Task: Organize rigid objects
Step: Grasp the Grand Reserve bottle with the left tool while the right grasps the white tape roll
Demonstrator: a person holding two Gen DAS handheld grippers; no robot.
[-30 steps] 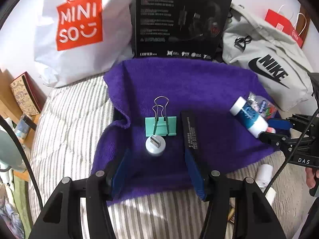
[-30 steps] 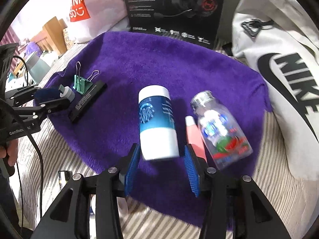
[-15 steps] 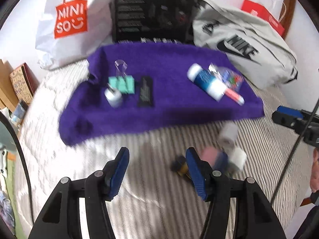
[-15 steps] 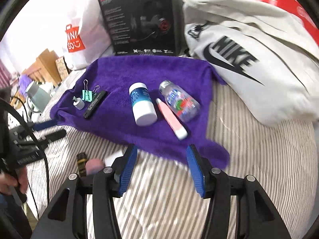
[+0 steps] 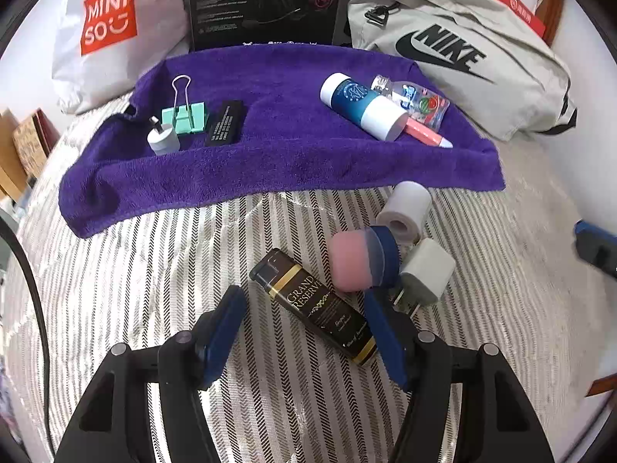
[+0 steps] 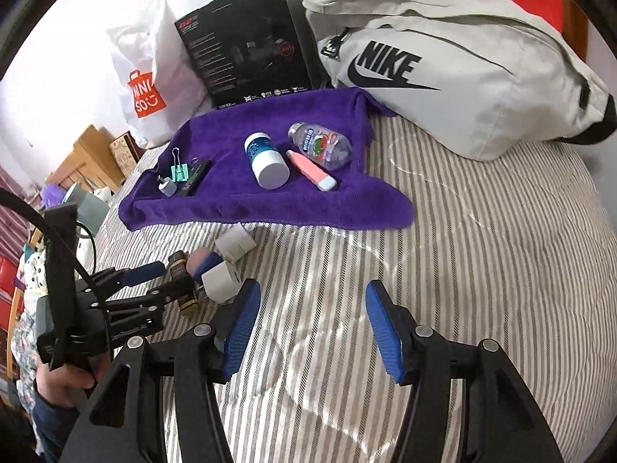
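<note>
1. The left gripper is hanging over the striped bedspread, its jaws parted and just now widening; the dark "Grand Reserve" bottle is lying slantwise between them, with the pads clear of it, though its lower end is sitting hard against the right pad.
2. The right gripper is hovering over bare bedspread, jaws released and just now widening, with nothing between them.
3. A pink and navy capped object is lying against the bottle's upper side; its shape is hard to read. A white tape roll and a white plug adapter are lying just beside it, the adapter's prongs partly hidden behind the left gripper's pad.
4. On the purple towel are resting a mint binder clip, a small white plug, a black bar, a blue-and-white bottle, a clear bottle half hidden behind it, and a pink tube.
5. The Miniso bag, black box and Nike bag are being cut off at the top edge.
</note>
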